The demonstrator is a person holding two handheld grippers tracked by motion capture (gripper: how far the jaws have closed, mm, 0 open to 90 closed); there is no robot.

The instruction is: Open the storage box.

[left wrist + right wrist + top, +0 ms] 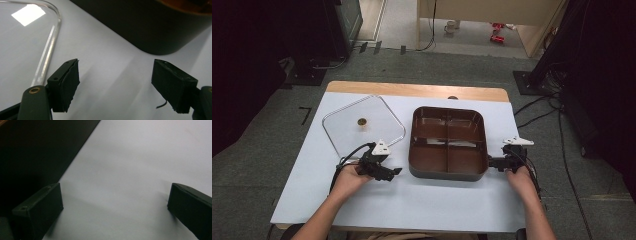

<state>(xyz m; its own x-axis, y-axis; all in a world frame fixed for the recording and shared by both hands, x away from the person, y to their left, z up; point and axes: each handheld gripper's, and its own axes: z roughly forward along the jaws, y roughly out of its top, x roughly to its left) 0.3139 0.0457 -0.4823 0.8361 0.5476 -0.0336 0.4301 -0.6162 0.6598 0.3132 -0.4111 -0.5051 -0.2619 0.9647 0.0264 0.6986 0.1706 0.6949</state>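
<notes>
A dark brown tray (pixel 412 150) with four compartments sits in the middle of the white table cover. Left of it lies a clear square lid (pixel 342 127) with a small gold knob (pixel 361 121). My left gripper (pixel 395 172) is held low over the table between the lid's near corner and the tray's left wall, pointing at the tray. In the left gripper view, the left gripper (pixel 117 77) is open, nothing between the jaws, with the lid's rim (pixel 47 52) to the left and the tray's wall (pixel 150 27) ahead. My right gripper (pixel 491 162) sits at the tray's near right corner, and the right gripper (pixel 115 202) is open and empty beside the tray's wall (pixel 32 152).
The white cover (pixel 412 200) ends at a wooden table edge (pixel 412 90) at the back. Beyond the table there are grey carpet, cables and dark stands at both sides.
</notes>
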